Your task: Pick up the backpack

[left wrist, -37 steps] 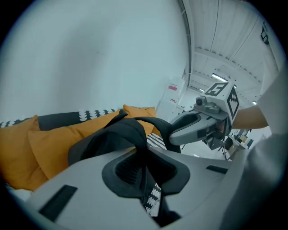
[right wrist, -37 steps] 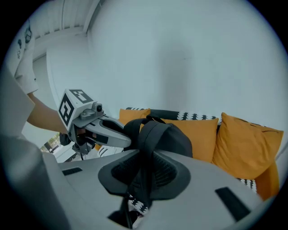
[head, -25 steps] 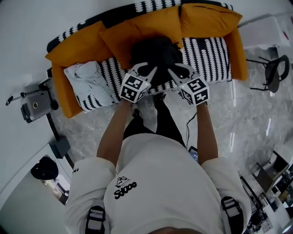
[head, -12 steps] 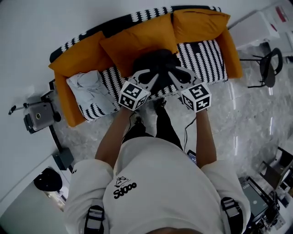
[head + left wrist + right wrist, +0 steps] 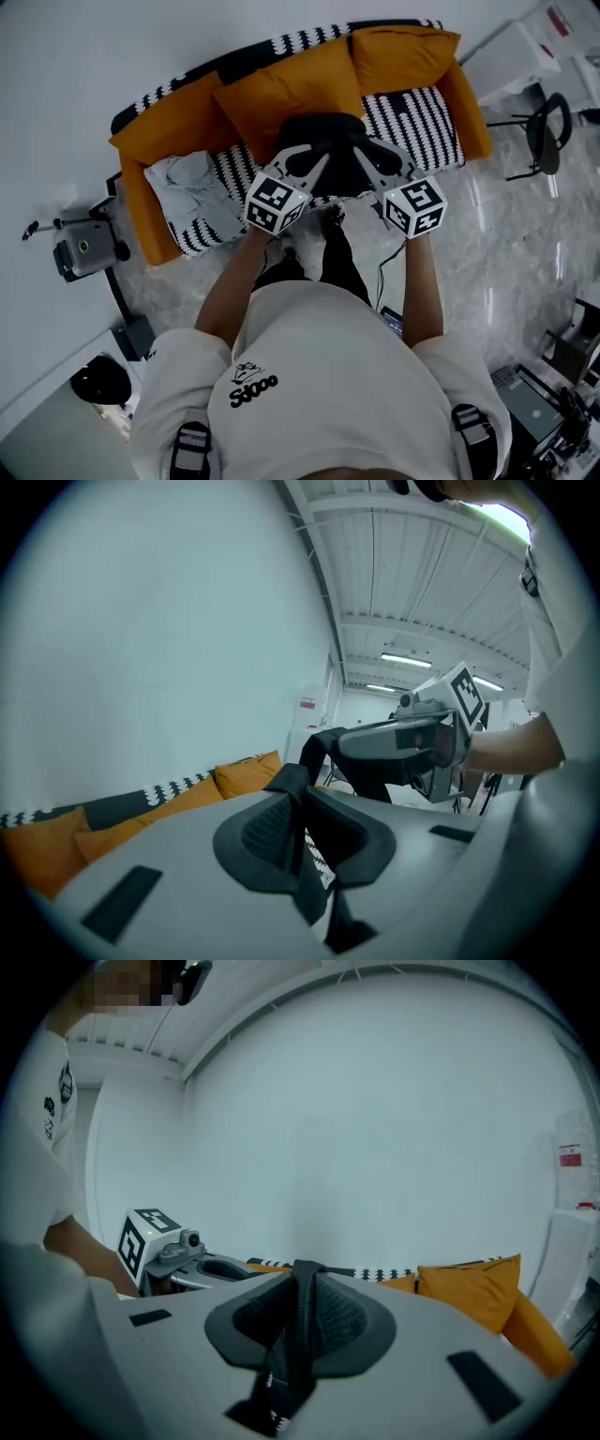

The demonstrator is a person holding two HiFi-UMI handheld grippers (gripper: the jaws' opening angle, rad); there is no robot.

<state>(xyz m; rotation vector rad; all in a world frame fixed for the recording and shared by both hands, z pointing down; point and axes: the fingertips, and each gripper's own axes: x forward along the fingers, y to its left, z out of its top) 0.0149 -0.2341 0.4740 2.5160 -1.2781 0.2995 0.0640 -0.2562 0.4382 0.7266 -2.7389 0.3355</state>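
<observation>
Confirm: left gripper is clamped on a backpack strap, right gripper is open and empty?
No. The right gripper is not empty: it too is shut on a black backpack strap, as the right gripper view shows. The left gripper is clamped as stated.

The backpack (image 5: 323,131) shows only in part in the head view: the left gripper (image 5: 307,157) and the right gripper (image 5: 370,155) cover its near side. Neither gripper view shows the bag's body. In the left gripper view, a black strap (image 5: 298,789) is clamped between the pads, and its lower end drops out of sight behind the jaw body. A second strap (image 5: 300,1312) does likewise in the right gripper view. The person's arms hide part of the front edge of the sofa (image 5: 422,112). Small objects (image 5: 553,412) at the head view's lower right are too small to identify.
</observation>
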